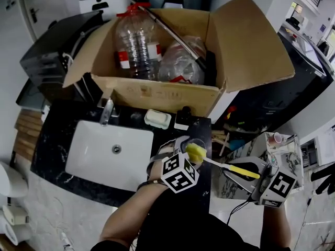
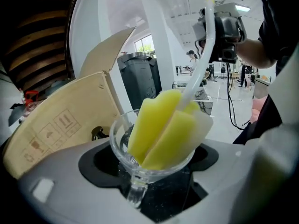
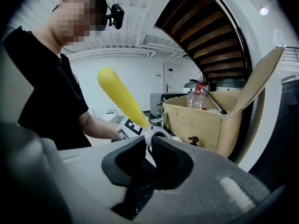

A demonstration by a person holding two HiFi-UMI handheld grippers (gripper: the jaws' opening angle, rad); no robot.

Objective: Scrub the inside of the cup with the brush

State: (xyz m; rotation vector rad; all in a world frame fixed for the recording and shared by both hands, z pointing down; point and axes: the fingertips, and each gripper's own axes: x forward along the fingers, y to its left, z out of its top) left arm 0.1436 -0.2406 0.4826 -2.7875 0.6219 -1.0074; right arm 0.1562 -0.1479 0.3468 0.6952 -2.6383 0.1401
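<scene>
The person is holding a clear stemmed cup point(image 2: 122, 146) by its stem in the clenched jaws of the left gripper point(image 2: 140, 185), over the dark counter just right of the white sink point(image 1: 86, 140). The right gripper point(image 3: 148, 146) is gripping the brush point(image 2: 164, 127) tightly by its yellow-and-white handle, and the yellow sponge head is sitting inside the cup's bowl. Behind stands an open cardboard box point(image 1: 157, 94) printed with small handling symbols, holding a plastic bottle point(image 1: 137, 41) with a red-and-white label; no wording is legible.
</scene>
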